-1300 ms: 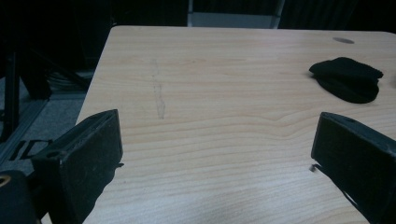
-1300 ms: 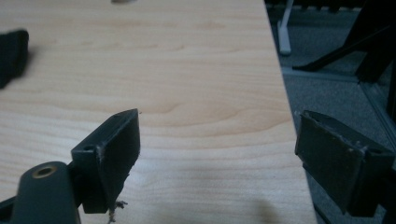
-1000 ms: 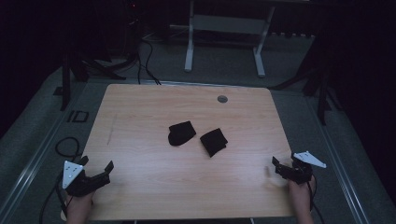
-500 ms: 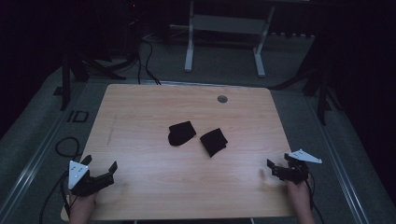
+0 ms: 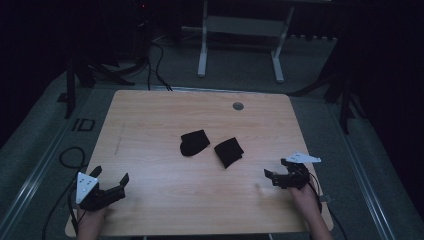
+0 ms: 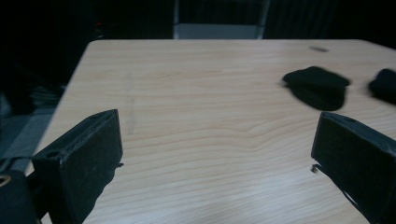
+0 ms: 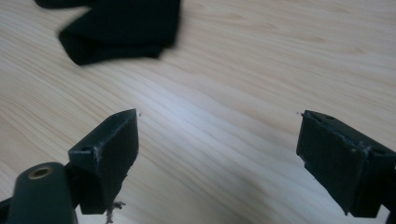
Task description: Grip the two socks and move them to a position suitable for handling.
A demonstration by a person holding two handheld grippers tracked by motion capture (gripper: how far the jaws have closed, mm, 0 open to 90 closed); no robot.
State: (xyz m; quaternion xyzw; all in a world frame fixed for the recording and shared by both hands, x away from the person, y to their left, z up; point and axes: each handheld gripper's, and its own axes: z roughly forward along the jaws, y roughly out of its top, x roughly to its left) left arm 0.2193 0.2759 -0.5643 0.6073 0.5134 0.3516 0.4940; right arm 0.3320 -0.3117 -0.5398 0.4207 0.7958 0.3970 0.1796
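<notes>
Two black folded cloth pieces lie side by side near the middle of the wooden table (image 5: 150,125): the left cloth (image 5: 194,142) and the right cloth (image 5: 228,151). My left gripper (image 5: 111,175) hovers over the near left corner, open and empty, well short of them. In the left gripper view (image 6: 215,140) the left cloth (image 6: 317,86) lies ahead to the right, with the other cloth (image 6: 385,84) at the frame edge. My right gripper (image 5: 275,168) is open over the near right part of the table. The right gripper view (image 7: 217,130) has the right cloth (image 7: 123,28) ahead on the left.
A small grey round grommet (image 5: 238,106) sits in the tabletop near the far edge. Cables (image 5: 70,155) lie on the dark floor at the left. A white metal frame (image 5: 240,45) stands beyond the table. Bare wood surrounds both cloths.
My right gripper has moved left over the table, closer to the right cloth. My left gripper has shifted slightly right. Both stay open; the cloths have not moved.
</notes>
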